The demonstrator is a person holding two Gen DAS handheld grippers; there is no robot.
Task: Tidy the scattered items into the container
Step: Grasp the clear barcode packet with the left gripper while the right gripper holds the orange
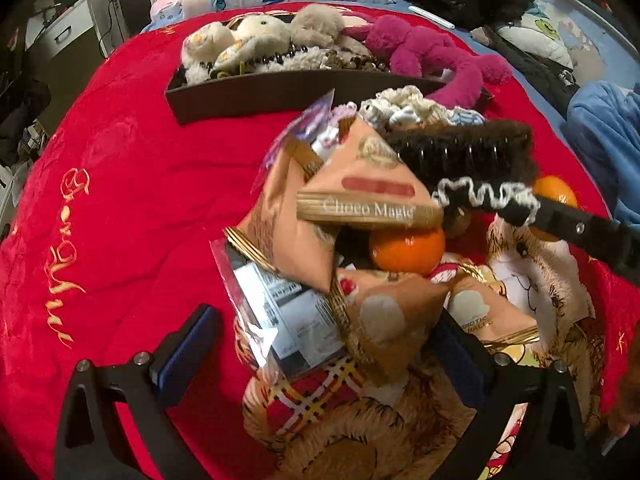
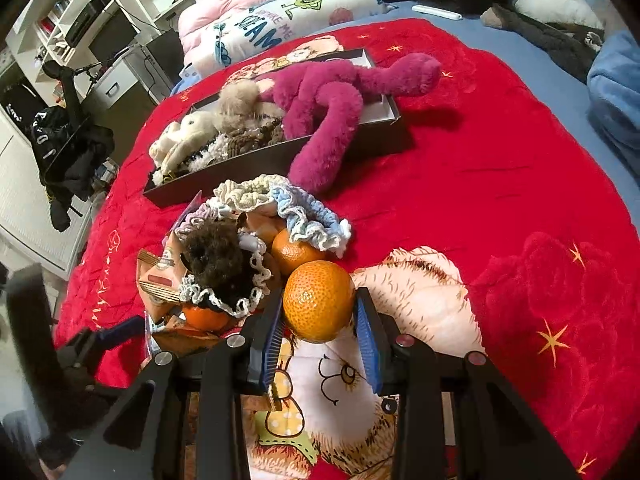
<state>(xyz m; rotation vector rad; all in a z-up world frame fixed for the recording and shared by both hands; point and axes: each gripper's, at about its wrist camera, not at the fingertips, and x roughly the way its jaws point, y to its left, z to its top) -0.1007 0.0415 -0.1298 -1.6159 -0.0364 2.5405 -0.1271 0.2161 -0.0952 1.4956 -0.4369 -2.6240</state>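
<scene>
Two bulky pieces first: the box [image 2: 280, 152] near the blanket's [image 2: 500, 184] far edge, pink plush [image 2: 320, 100] flopping over its rim — soft, grab its body. We hold an orange [image 2: 319, 306] clamped in the right gripper [image 2: 319, 320]: firm, slick, keep it mid-pad. Left gripper [image 1: 320, 352] gapes empty over crinkly packets [image 1: 360, 196]; pinch their edges.
</scene>
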